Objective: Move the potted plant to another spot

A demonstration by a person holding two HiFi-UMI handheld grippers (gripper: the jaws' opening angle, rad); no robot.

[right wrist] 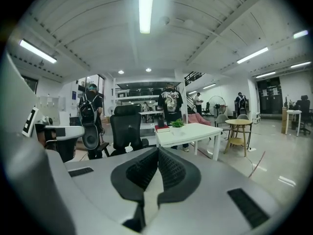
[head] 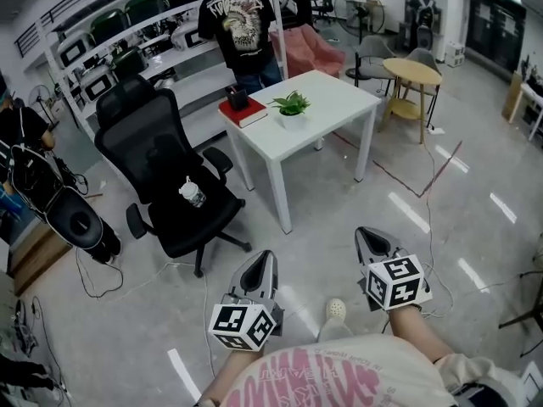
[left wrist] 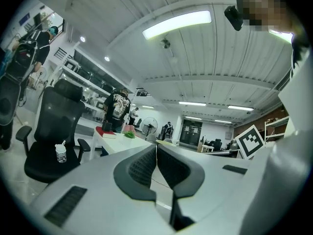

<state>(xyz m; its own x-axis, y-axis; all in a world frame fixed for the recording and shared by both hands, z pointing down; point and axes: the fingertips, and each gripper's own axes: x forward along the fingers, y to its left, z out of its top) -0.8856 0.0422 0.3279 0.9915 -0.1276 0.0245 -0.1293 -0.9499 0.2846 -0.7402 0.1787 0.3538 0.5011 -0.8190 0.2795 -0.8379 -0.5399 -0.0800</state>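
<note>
L gripper (head: 265,259), R gripper (head: 366,236): jaws pressing together, empty. Plant (head: 291,105) sitting on white table (head: 339,100) at 12, beside red book (head: 243,111). Head view only: shoe (head: 336,309). Chair (head: 161,168) standing at 10; glossy floor (head: 339,202).

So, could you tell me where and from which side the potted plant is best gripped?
Probably its white pot, below the leaves. It stands upright, a book on its left and bare table on the near side, so come level from there.

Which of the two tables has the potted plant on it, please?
The white rectangular table, where the potted plant stands beside a red book. The round wooden table beyond it carries no plant.
</note>
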